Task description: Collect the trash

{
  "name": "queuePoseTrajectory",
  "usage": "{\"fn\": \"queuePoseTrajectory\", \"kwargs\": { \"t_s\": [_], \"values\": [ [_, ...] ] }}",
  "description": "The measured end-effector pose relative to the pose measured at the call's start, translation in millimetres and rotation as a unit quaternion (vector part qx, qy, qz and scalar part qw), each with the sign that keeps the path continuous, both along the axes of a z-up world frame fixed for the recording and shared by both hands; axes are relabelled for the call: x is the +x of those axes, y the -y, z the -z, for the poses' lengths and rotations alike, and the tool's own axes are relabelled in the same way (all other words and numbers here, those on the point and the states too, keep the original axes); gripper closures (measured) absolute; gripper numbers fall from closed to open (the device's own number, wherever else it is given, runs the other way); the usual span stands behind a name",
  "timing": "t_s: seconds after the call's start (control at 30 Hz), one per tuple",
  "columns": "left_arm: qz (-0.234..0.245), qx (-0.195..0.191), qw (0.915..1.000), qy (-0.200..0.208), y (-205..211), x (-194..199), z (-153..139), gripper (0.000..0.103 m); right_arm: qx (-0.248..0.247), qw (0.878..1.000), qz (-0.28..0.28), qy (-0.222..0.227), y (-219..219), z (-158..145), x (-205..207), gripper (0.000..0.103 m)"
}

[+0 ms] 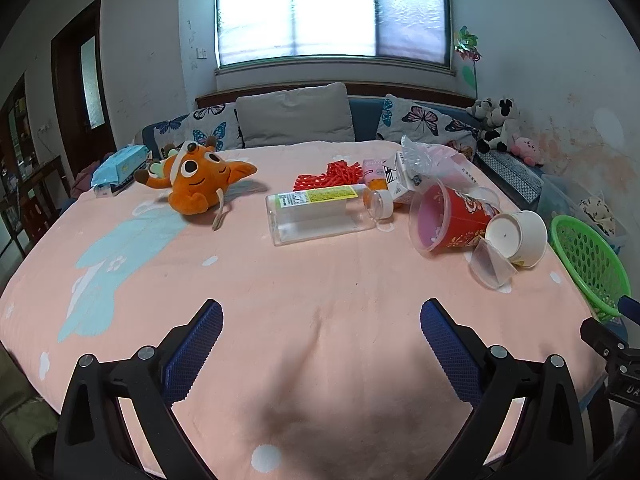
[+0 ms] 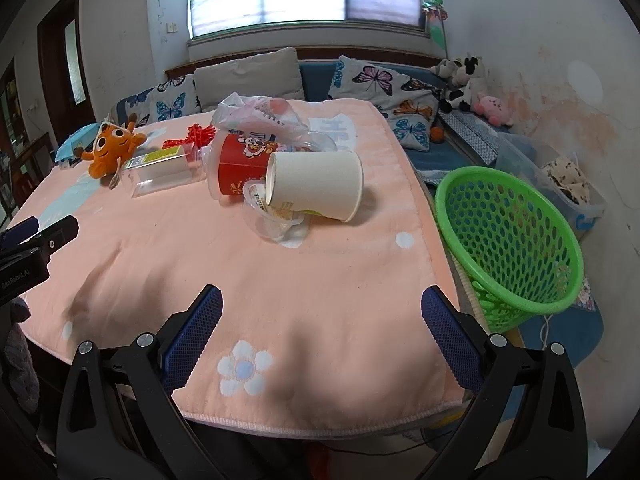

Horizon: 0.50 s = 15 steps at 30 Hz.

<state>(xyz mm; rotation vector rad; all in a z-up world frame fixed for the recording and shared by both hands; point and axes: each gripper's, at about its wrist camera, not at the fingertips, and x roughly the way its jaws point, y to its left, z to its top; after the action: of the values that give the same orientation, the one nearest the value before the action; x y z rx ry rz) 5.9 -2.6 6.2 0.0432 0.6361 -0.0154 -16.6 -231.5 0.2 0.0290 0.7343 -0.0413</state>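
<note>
Surface: peach flower-print blanket (image 2: 320, 280) across the frame's centre, covering the tabletop.
Room: bright window (image 1: 332, 8) top centre; green perforated plastic basket (image 2: 508, 240) at right.
Jaws: left gripper (image 1: 321, 334) and right gripper (image 2: 322, 320) both spread wide, holding nothing.

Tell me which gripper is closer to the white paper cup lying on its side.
Right. The right gripper sits just short of the white paper cup; the left gripper is farther away, with the cup off to its right.

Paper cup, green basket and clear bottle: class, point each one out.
Paper cup (image 2: 316, 184), right wrist view, on its side wall.
Green basket (image 2: 504, 232), right wrist view, on its inner mesh wall.
Clear bottle (image 1: 320, 216), left wrist view, on its body.
</note>
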Motion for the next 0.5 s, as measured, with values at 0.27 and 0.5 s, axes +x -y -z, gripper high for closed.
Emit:
{"fn": "queuePoseTrajectory", "kwargs": {
  "t_s": [0.27,0.5],
  "values": [
    [0.004,0.003,1.0000,0.001,3.4,6.2,-2.8,0.007,0.001,1.000,0.000,-0.003,0.5,0.3,3.8,0.005],
    [0.004,0.002,1.0000,-0.002,1.8,9.7,-3.3,0.007,0.000,1.000,0.000,-0.002,0.8,0.9,3.8,0.005]
  ]
}}
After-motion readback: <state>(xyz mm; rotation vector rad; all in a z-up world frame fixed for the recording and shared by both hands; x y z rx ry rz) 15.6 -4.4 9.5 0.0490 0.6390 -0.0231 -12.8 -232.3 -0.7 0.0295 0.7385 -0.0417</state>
